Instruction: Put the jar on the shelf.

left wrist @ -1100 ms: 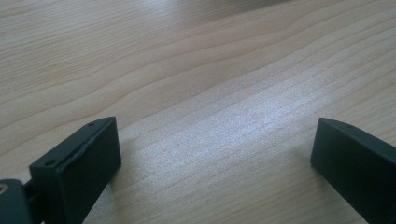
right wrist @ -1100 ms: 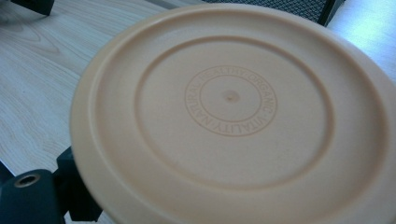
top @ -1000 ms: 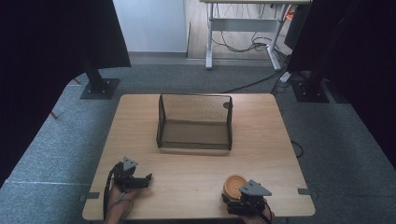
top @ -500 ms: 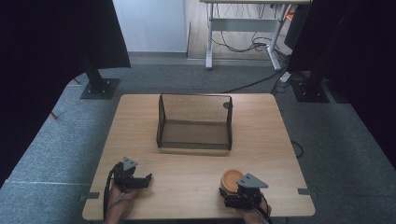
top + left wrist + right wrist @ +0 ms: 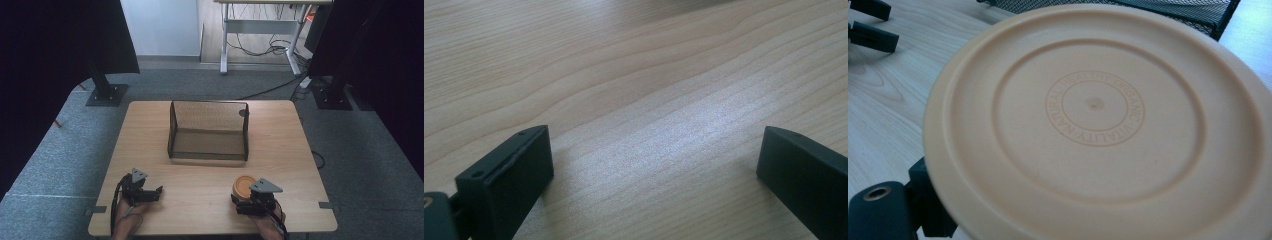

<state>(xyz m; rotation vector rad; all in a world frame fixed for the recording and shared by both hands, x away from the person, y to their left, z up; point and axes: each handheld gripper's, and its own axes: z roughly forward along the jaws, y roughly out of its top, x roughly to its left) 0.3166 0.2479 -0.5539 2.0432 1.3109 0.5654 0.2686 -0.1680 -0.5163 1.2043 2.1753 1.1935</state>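
- While the right tool (image 5: 250, 200) grips it at lower right, the round tan plastic lid (image 5: 244, 187) looks light, stiff, slippery; best held by its rim.
- Left tool (image 5: 152, 192), lower left, gapes wide over the wooden worktop (image 5: 200, 175).

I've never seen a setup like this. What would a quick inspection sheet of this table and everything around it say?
Surface: wooden table, bare and pale.
Job's things: orange round lid at the right gripper; black mesh basket at mid-table, nothing visible inside.
Clutter: nothing seen.
Grippers: left gripper open over bare wood; whether the right one has closed on the lid can't be told.
Cables: one trails from each gripper; more lie on the floor under the far desk.
Surroundings: grey carpet, dark curtains, two black stands.
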